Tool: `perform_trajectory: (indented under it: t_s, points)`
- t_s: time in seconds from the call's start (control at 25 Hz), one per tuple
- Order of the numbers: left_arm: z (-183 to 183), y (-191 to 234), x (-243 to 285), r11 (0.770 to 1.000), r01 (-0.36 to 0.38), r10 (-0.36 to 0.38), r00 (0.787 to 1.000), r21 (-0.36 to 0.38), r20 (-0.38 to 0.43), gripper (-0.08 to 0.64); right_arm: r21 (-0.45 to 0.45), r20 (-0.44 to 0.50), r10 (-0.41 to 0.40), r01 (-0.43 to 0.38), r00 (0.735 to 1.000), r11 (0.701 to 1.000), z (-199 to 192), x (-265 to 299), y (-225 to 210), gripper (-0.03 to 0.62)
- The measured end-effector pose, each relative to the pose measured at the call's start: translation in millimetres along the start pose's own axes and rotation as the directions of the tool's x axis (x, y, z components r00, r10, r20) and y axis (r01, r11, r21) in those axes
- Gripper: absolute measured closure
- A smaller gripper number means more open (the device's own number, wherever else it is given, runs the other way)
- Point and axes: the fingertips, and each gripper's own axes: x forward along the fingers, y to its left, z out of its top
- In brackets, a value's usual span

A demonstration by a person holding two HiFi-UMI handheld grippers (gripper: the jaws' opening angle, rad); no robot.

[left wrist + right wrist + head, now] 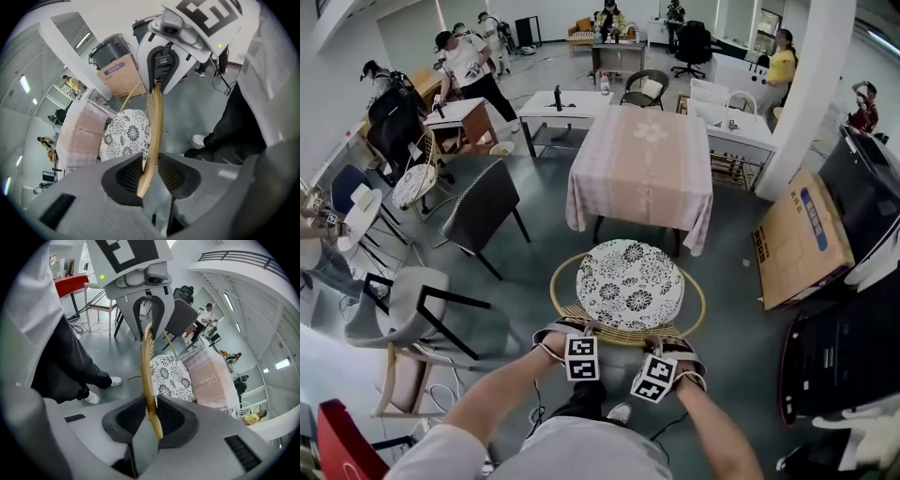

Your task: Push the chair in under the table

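Head view puts the rattan chair [567,314] right in front of you, its patterned cushion [630,284] fully in the open and its far edge just beside the hanging hem of the pink tablecloth [642,169] on the desk [598,228], so the seat is not yet underneath. A strip of bare grey floor [534,253] runs along the chair's left side, with a dark chair [483,206] and a grey armchair [412,305] farther off that way; on the right, a cardboard box [802,239] stands near but apart. Your forearms reach forward and down, close together, hands side by side at the chair's near edge. Left gripper view shows your left gripper [151,173] pinching the upright rattan back rim [154,122] between its dark pads, and right gripper view shows your right gripper [149,414] clamped on that same rim a little farther along. Each gripper faces the other along the hoop. Beyond the desk the hall holds more desks, chairs and several people, with a white pillar [811,94] on the right.
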Motion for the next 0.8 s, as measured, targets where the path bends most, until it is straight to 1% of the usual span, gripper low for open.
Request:
perform_trajectory:
  t_s: [0.12, 0.2, 0.32, 0.52, 0.8]
  points:
    - [0, 5, 2, 1.000, -0.005, 0.005, 1.000, 0.015, 0.009, 0.454, 0.011, 0.001, 0.004, -0.004, 1.000, 1.000, 1, 2, -4, 0.523]
    - [0, 12, 5, 1.000, -0.015, 0.015, 1.000, 0.007, 0.008, 0.454, 0.029, -0.004, -0.003, 0.003, 1.000, 1.000, 1, 5, -11, 0.523]
    - [-4, 24, 9, 1.000, -0.008, 0.008, 1.000, -0.010, -0.005, 0.454, 0.044, -0.009, -0.004, 0.004, 1.000, 0.999, 4, 12, -21, 0.523]
    - [-7, 43, 13, 1.000, -0.011, 0.011, 1.000, 0.003, -0.013, 0.454, 0.054, -0.006, 0.000, 0.000, 1.000, 0.999, 6, 20, -38, 0.522]
    - [-13, 79, 26, 1.000, -0.023, 0.023, 1.000, -0.001, -0.021, 0.453, 0.071, -0.016, 0.001, 0.000, 1.000, 0.997, 10, 38, -69, 0.522]
